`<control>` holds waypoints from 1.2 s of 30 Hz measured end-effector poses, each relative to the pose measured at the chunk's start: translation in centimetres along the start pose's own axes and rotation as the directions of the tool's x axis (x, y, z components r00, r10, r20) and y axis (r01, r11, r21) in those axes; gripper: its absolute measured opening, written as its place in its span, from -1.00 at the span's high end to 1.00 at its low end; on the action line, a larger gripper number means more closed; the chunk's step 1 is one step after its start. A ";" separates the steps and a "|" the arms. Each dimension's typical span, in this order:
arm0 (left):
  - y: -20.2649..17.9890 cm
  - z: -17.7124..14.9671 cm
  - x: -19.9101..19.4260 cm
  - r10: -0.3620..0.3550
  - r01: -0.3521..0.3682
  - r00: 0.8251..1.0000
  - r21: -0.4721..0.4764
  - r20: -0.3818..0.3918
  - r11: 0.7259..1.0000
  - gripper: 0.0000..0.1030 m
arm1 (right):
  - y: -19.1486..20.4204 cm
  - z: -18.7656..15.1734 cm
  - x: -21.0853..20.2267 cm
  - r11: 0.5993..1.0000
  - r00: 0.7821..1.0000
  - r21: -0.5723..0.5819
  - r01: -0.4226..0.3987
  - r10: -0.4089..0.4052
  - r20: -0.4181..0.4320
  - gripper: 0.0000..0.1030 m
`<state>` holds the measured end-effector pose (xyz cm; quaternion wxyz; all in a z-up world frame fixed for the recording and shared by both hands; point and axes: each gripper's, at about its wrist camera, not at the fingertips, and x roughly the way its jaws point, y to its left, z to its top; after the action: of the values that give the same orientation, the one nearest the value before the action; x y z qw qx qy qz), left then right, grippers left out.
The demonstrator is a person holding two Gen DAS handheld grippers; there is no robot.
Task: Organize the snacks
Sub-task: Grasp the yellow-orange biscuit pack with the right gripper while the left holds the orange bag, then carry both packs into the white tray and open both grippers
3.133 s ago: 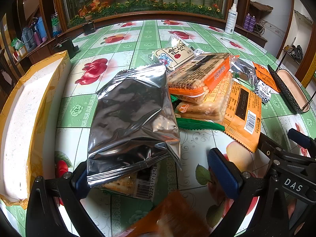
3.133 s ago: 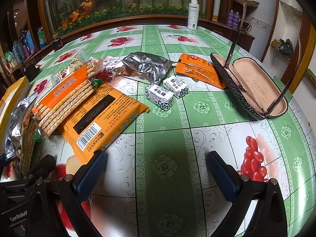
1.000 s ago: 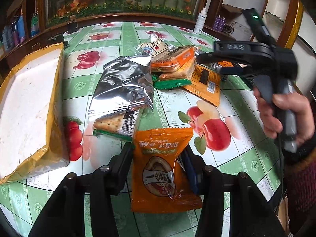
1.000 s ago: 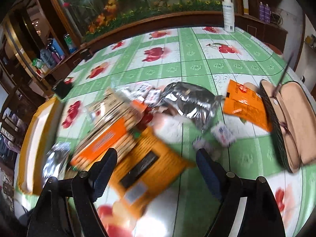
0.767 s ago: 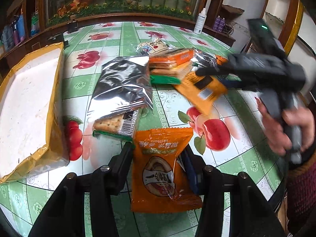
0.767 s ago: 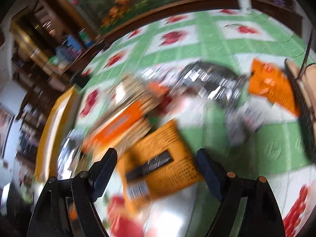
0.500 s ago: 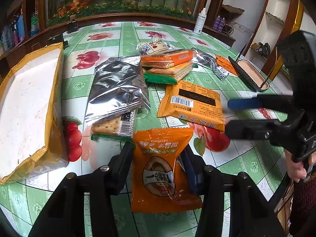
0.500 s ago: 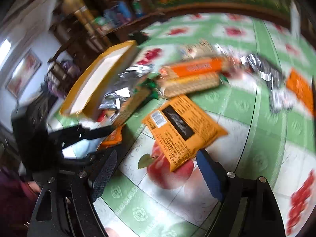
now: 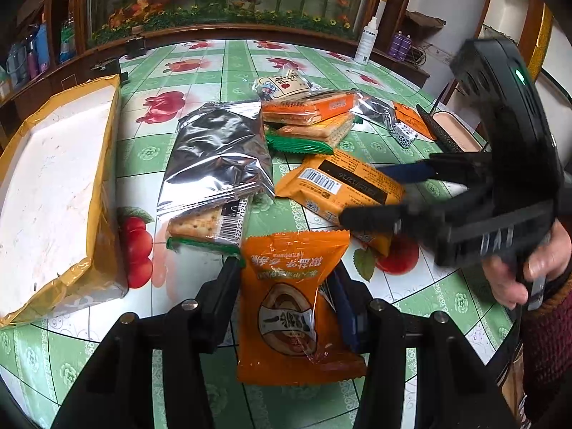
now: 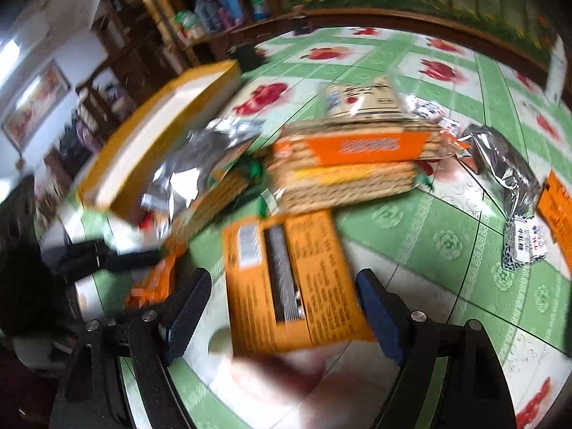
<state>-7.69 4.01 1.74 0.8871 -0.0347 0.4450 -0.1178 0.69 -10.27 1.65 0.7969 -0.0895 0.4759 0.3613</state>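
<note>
My left gripper is shut on an orange snack packet, held just above the near edge of the table. My right gripper is open, with a flat orange barcode packet lying between its fingers on the table; it also shows in the left wrist view, where the right gripper reaches in from the right. A silver foil bag lies over a cracker pack. Stacked orange and green cracker packs lie behind.
A yellow-edged white box lies at the table's left. A glasses case, small wrapped candies, another silver bag and an orange packet lie to the right. A white bottle stands at the far edge.
My right gripper has swung across and come down around the flat orange barcode packet. My left gripper, which took hold of the orange packet earlier, has stayed still with it.
</note>
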 end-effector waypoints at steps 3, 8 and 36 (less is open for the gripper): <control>-0.1 0.0 0.0 0.004 -0.004 1.000 0.003 0.000 1.000 0.05 | 0.9 -0.4 0.4 0.995 0.995 -0.030 0.098 -0.099 -0.006 -0.70; -0.2 0.0 0.0 0.006 -0.006 1.000 0.004 0.000 1.000 0.05 | 1.8 0.0 1.3 0.981 0.981 -0.022 0.194 -0.194 0.007 -0.76; -0.9 -0.4 -0.3 0.049 -0.049 0.999 0.055 0.001 0.997 0.09 | 1.9 -2.5 -1.1 0.950 0.962 0.163 0.265 -0.273 0.026 -0.51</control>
<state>-8.34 3.26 1.84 0.8901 0.0008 0.4427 -0.1084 -2.67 -10.65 1.62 0.8544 -0.0815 0.4671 0.2126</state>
